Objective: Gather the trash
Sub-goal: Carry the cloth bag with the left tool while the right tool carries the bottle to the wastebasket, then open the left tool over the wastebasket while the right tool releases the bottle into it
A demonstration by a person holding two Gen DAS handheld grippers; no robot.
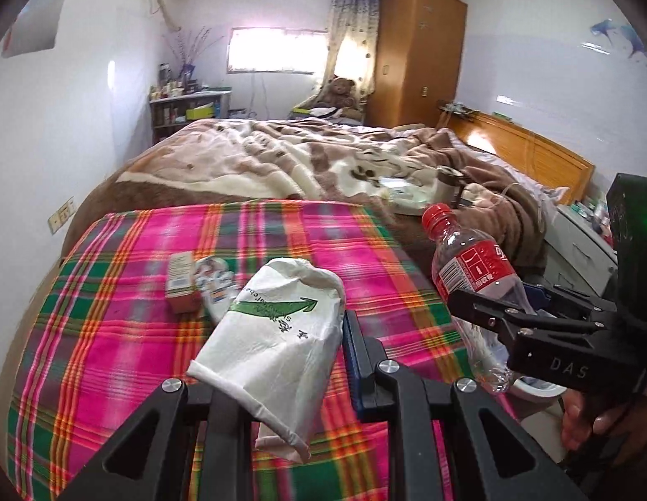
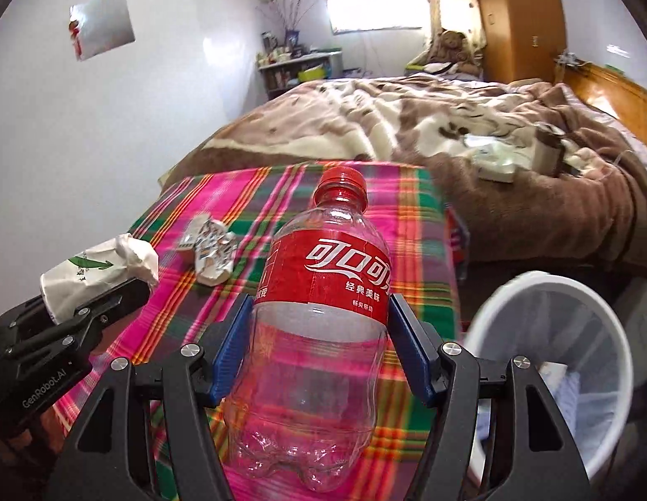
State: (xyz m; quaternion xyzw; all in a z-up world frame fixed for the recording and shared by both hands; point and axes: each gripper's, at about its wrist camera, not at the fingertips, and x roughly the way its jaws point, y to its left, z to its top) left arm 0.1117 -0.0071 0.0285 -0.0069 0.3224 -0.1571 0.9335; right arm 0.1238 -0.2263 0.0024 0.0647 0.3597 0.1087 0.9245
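My left gripper (image 1: pixel 281 359) is shut on a crushed white paper cup (image 1: pixel 281 325) with a green arrow print, held above the plaid cloth (image 1: pixel 114 355). The same cup (image 2: pixel 85 271) and left gripper (image 2: pixel 114 292) show at the left edge of the right wrist view. My right gripper (image 2: pixel 323 346) is shut on an empty clear cola bottle (image 2: pixel 327 275) with a red label and red cap; its blue pads (image 2: pixel 233 350) press on both sides. That bottle (image 1: pixel 469 267) and the right gripper (image 1: pixel 490 313) appear at the right of the left wrist view.
A small orange carton (image 1: pixel 182 284) and a crumpled wrapper (image 1: pixel 214 288) lie on the plaid cloth. A white lined waste bin (image 2: pixel 532 292) stands on the floor to the right. Behind it is a bed with a brown blanket (image 1: pixel 281 158), with a wooden wardrobe (image 1: pixel 419 54) beyond.
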